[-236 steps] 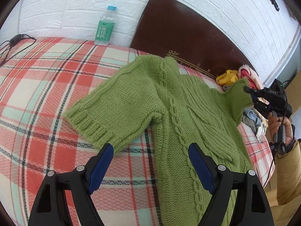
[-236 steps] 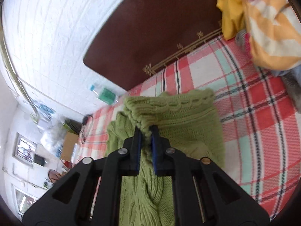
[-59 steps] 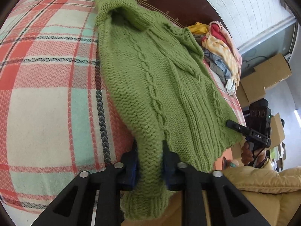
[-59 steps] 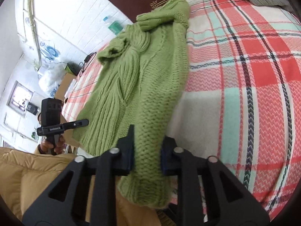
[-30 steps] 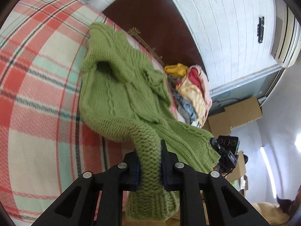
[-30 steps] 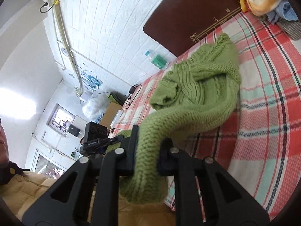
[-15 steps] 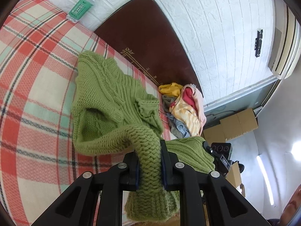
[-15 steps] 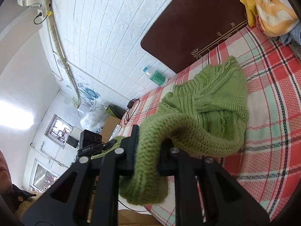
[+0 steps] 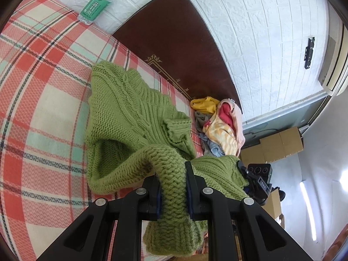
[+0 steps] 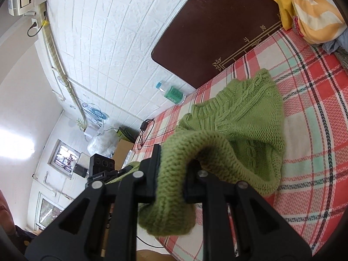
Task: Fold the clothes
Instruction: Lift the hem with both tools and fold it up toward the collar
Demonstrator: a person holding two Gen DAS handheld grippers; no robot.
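Note:
A green cable-knit sweater (image 9: 132, 117) lies on the red plaid bedspread (image 9: 39, 100), its sleeves folded in; it also shows in the right wrist view (image 10: 245, 117). My left gripper (image 9: 173, 187) is shut on one bottom hem corner and holds it lifted above the bed. My right gripper (image 10: 171, 174) is shut on the other hem corner, also lifted. The hem arches over the sweater's upper part. The right gripper shows in the left wrist view (image 9: 257, 179), and the left one in the right wrist view (image 10: 101, 169).
A green-labelled water bottle (image 9: 97, 1) lies by the white brick wall. A dark brown headboard (image 9: 174, 43) stands behind. A pile of coloured clothes (image 9: 219, 119) sits at the bed's far right. Cardboard boxes (image 9: 280, 143) stand beyond the bed.
Both grippers have lifted the sweater's bottom hem and carried it forward toward the collar, so the lower half now arches over the upper half.

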